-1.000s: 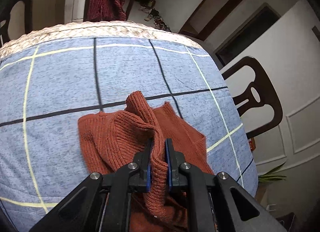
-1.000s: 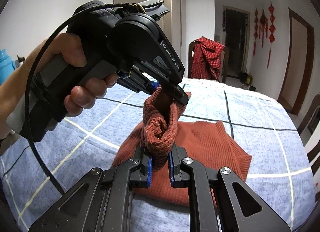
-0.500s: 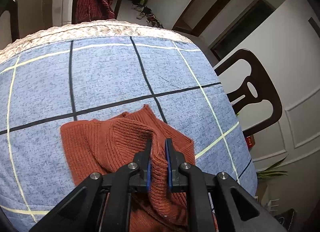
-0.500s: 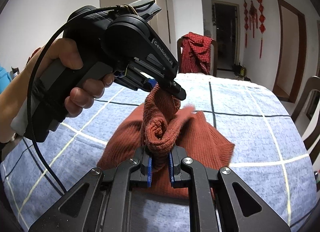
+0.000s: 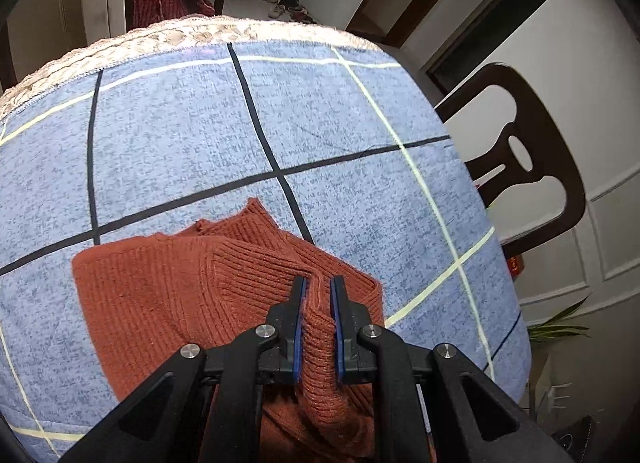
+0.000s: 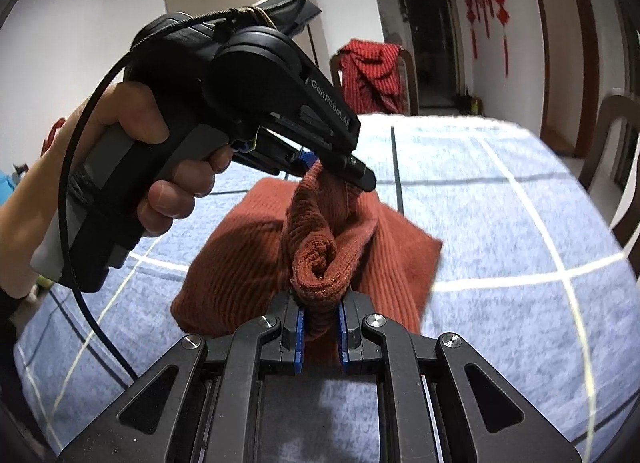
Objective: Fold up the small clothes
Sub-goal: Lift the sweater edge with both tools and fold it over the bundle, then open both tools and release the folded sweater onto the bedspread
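A rust-orange knitted sweater (image 5: 168, 295) lies on the blue checked tablecloth (image 5: 200, 135). My left gripper (image 5: 318, 283) is shut on a ridge of the sweater's fabric near its right edge. In the right wrist view the sweater (image 6: 240, 263) hangs bunched between both tools above the tablecloth (image 6: 500, 223). My right gripper (image 6: 320, 305) is shut on a rolled end of the knit. The left gripper (image 6: 340, 171), held by a hand, pinches the upper end of the same roll just beyond it.
A dark wooden chair (image 5: 520, 175) stands at the table's right side. A red checked garment (image 6: 372, 75) hangs over a chair at the far end. A doorway and red hanging ornaments (image 6: 484, 3) are on the far wall. A plant (image 5: 560, 327) stands by the wall.
Both grippers have carried the held sweater part across the body and lower. The sweater lies flatter and wider in the left wrist view. Both grips are unchanged.
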Motion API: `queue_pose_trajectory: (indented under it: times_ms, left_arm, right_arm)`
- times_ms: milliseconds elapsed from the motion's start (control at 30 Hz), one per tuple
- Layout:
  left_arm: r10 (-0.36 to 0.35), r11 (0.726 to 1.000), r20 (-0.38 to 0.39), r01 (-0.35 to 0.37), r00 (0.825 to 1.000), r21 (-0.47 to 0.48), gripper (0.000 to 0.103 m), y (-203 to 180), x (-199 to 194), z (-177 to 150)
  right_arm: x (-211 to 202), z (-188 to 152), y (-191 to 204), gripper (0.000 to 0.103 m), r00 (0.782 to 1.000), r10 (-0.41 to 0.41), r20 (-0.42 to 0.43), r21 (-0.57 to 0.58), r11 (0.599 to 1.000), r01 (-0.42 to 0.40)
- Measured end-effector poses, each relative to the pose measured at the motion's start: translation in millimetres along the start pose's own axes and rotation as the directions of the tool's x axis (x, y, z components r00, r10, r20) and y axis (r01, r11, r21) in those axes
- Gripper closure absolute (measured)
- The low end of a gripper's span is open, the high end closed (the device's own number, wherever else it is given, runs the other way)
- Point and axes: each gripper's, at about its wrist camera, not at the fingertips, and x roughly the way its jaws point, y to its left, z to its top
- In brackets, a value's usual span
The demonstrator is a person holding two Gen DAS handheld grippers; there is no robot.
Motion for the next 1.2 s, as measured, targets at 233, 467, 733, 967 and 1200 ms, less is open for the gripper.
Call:
queue_pose_trajectory:
  times_ms: [233,467,733,967,1200]
  left_arm:
    - [-0.016,0.999,-0.029,0.015,0.999,-0.034,0.084,5.3,11.4,0.5]
    - [-0.029,0.999,0.003,0.029,1.000,-0.031,0.067,18.9,1.1,-0.3]
    - [-0.076,0.994,0.087,0.082,0.993,-0.071,0.054,34.4,-16.1,-7.7]
    - [-0.066,0.992,0.174,0.084,0.983,-0.099,0.054,53.5,-41.5,-28.0]
    - [-0.048,0.988,0.211,0.076,0.976,-0.131,0.054,77.5,-57.0,-60.3]
  right_arm:
    - [7.0,-7.1,-18.1,0.090,0.996,0.056,-0.064,0.084,0.995,-0.051]
    - [12.4,-9.8,-32.3,0.090,0.989,0.112,-0.094,0.163,0.982,-0.096]
    - [13.0,-11.1,-43.4,0.089,0.983,0.151,-0.105,0.214,0.969,-0.126]
    - [14.6,-14.9,-55.4,0.088,0.971,0.212,-0.111,0.263,0.948,-0.177]
    - [28.3,-4.2,-68.7,0.074,0.934,0.321,-0.158,0.291,0.919,-0.266]
